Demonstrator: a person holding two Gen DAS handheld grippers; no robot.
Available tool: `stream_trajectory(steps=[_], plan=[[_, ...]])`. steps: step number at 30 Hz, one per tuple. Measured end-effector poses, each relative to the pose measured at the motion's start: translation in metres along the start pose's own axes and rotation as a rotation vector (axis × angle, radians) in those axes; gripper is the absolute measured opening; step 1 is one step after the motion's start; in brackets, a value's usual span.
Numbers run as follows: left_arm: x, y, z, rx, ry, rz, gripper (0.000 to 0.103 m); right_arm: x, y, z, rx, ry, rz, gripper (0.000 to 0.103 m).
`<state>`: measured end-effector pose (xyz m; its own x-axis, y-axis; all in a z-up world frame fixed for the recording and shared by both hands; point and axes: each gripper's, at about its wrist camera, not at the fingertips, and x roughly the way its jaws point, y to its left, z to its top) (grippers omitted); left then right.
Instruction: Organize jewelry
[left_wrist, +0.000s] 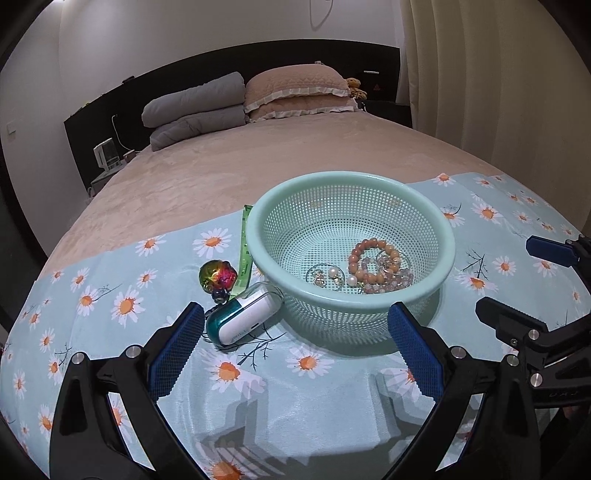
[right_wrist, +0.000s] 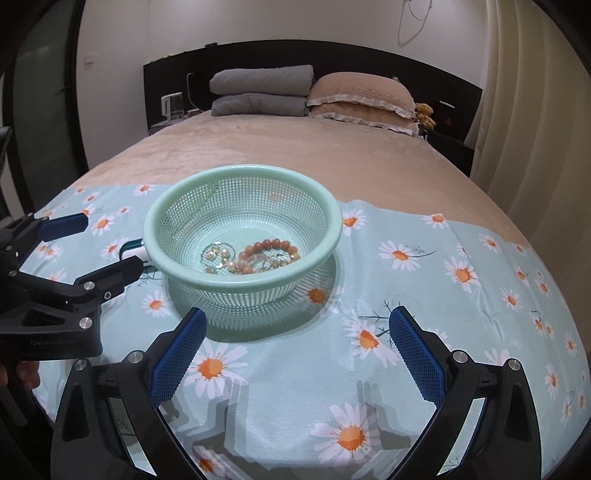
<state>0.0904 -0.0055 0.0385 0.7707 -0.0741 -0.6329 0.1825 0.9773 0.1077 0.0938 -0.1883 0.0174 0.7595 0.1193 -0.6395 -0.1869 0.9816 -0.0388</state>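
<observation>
A mint green mesh basket (left_wrist: 448, 236) sits on a daisy-print cloth (left_wrist: 110, 295). Inside lie an orange bead bracelet (left_wrist: 371, 254), pale bead strands and pearl earrings (left_wrist: 327, 275). Left of the basket lie an iridescent ball charm (left_wrist: 217, 275) and a teal and white case (left_wrist: 242, 319). My left gripper (left_wrist: 295, 325) is open and empty, just in front of the basket and case. In the right wrist view the basket (right_wrist: 332, 229) is ahead and the bracelet (right_wrist: 266, 245) shows inside. My right gripper (right_wrist: 295, 332) is open and empty, in front of the basket.
The cloth lies on a beige bed (left_wrist: 221, 166) with stacked pillows (left_wrist: 295, 96) at the headboard. A green strip (left_wrist: 244, 251) lies by the basket's left side. The right gripper shows at the right of the left wrist view (left_wrist: 517, 284); the left gripper shows at the left of the right wrist view (right_wrist: 107, 245).
</observation>
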Motion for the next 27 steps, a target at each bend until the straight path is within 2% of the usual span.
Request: stream_trajectory(steps=[10, 14, 27], plan=[[0.007, 0.004, -0.001, -0.037, 0.029, 0.013, 0.097, 0.001, -0.002, -0.002, -0.005, 0.001, -0.041, 0.095], [0.007, 0.004, 0.0, -0.033, 0.028, 0.018, 0.097, 0.0, -0.001, -0.001, -0.005, 0.001, -0.02, 0.095], [0.014, 0.006, -0.002, -0.031, 0.044, 0.028, 0.097, -0.002, -0.005, -0.002, -0.002, -0.013, -0.04, 0.095]])
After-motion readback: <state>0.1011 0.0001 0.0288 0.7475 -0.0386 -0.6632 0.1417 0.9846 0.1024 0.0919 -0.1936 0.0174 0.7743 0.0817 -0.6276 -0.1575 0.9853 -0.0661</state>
